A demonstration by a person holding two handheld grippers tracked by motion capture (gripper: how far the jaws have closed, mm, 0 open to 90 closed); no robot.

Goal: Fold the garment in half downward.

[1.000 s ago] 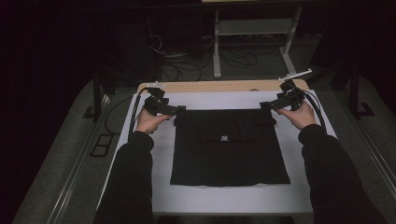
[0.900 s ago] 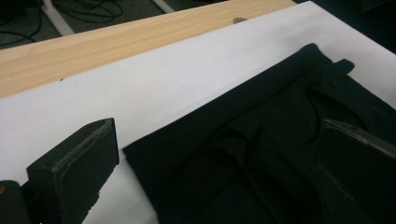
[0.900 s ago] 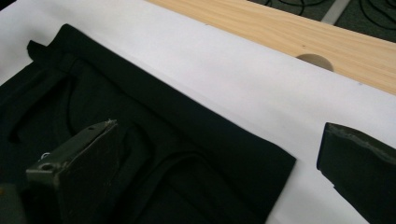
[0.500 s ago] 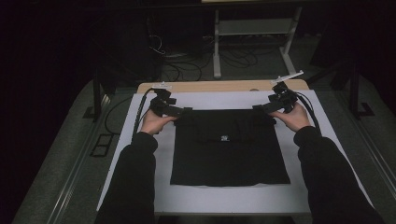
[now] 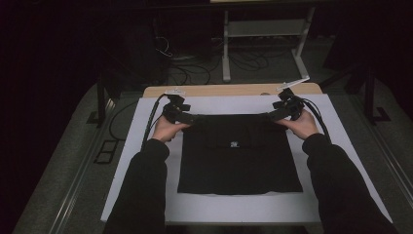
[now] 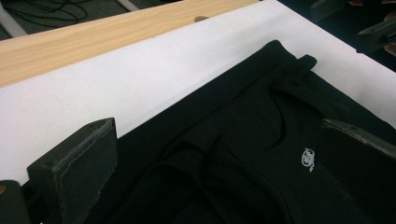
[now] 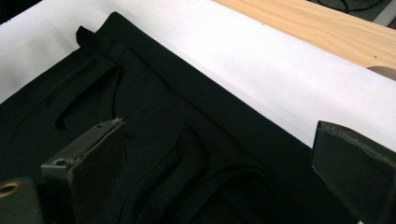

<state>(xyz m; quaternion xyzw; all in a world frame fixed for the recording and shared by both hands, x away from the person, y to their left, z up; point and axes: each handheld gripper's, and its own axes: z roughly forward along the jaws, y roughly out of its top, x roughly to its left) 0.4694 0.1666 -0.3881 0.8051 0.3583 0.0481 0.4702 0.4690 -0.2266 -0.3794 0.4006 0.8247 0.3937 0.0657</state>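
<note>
Black garment [image 5: 238, 156] lies flat on the white sheet [image 5: 146, 165] that covers the worktop [image 5: 234, 90], roughly centred, folded to a near-square shape. A small white logo [image 5: 234, 144] sits on its upper middle; in the left gripper view the same mark shows at about 4 o'clock of frame [image 6: 308, 159]. The far edge of the garment runs parallel to the bare wooden strip of the worktop at 12 o'clock, with a band of white sheet between them.

Left claw [image 5: 191, 117] is at the garment's far corner at 10 o'clock, held in the person's left hand [image 5: 165, 129]. Its own view shows the jaws spread wide, one at the lower left and one at the right edge, cloth lying between them and nothing pinched (open). A folded seam and a strap-like flap [image 6: 299, 70] show toward 1 o'clock in that view.

Right claw [image 5: 271, 117] is at the opposite far corner at 2 o'clock, held in the right hand [image 5: 303, 124]. Its view likewise shows both jaws parted wide over the dark cloth [image 7: 177, 140], gripping nothing. Whether the jaw tips touch the cloth I cannot tell.

Both sleeves are dark, forearms entering from 6 o'clock on either side of the garment. Cables trail from each claw toward the far edge
</note>
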